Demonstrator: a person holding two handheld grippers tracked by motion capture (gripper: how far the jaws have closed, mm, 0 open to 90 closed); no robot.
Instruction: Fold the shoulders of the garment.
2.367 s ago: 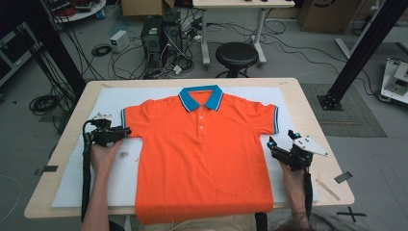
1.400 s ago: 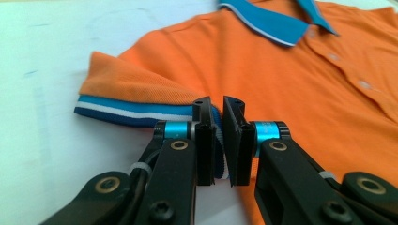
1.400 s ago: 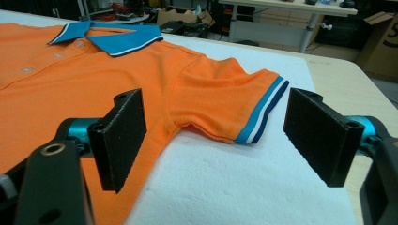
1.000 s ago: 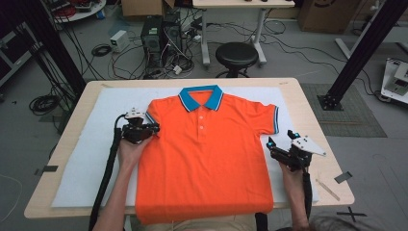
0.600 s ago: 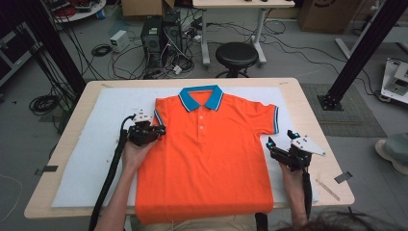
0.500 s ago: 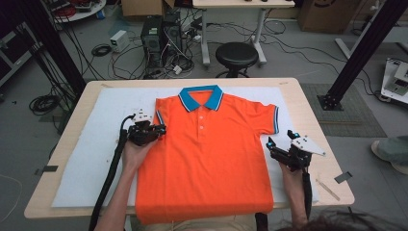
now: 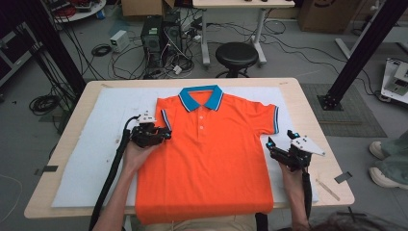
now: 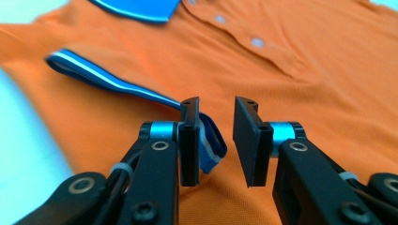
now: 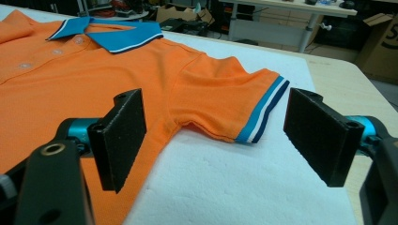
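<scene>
An orange polo shirt [image 7: 211, 154] with a blue collar [image 7: 201, 96] lies flat, front up, on a white mat [image 7: 91, 159]. Its left sleeve is folded inward over the chest, and the striped cuff [image 8: 112, 82] runs up to my left gripper [image 7: 162, 134]. Those jaws [image 8: 216, 112] have just been opening. A narrow gap shows between the pads, and the cuff's end hangs loose behind the left pad, not pinched. My right gripper [image 7: 273, 144] rests at the shirt's right edge below the spread right sleeve [image 9: 225, 98], wide open [image 9: 213, 108] with nothing between the pads.
The mat covers most of a wooden table [image 7: 62, 159]. A thin stick [image 7: 327, 187] and a dark tape piece [image 7: 343, 177] lie near the right front corner. Beyond the table stand a black stool [image 7: 235, 53], computer cases and cables on the floor.
My left gripper carried the left sleeve rightward onto the shirt's chest, then its jaws parted off the cuff. The right gripper stayed where it was.
</scene>
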